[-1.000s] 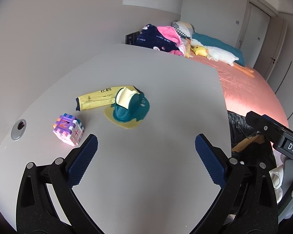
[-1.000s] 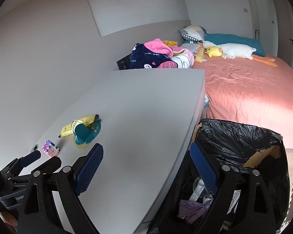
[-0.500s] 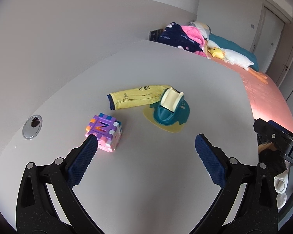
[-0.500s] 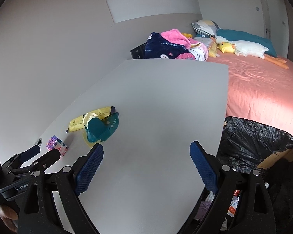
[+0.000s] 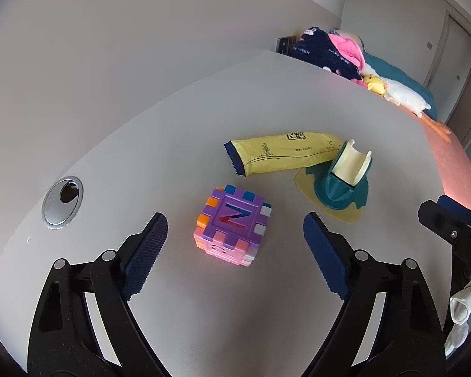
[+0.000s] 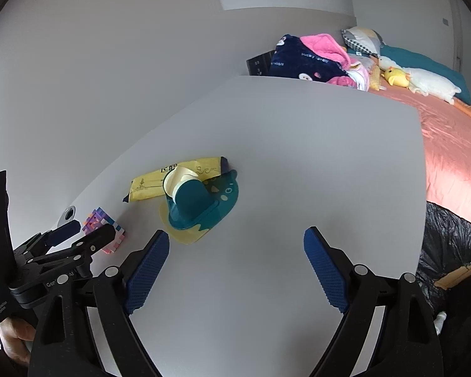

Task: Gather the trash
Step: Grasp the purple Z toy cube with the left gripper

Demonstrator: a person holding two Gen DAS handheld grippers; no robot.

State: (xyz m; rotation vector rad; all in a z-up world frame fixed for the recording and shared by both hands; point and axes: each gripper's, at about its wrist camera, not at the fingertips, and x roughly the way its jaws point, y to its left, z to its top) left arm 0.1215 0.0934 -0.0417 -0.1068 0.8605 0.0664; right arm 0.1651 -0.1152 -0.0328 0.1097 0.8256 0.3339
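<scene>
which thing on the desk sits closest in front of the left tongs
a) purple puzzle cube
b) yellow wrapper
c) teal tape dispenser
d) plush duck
a: in the left wrist view the purple puzzle cube lies just ahead of the open left tongs, with the yellow wrapper and teal tape dispenser farther back.

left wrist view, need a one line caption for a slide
Open left gripper, jaws just narrowed, nears a colourful puzzle cube on a white table, yellow wrapper and teal tape dispenser beyond.

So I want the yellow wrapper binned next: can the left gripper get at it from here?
Probably not straight on: the toy cube sits between the open left gripper and the yellow wrapper, so it must pass over or around.
</scene>
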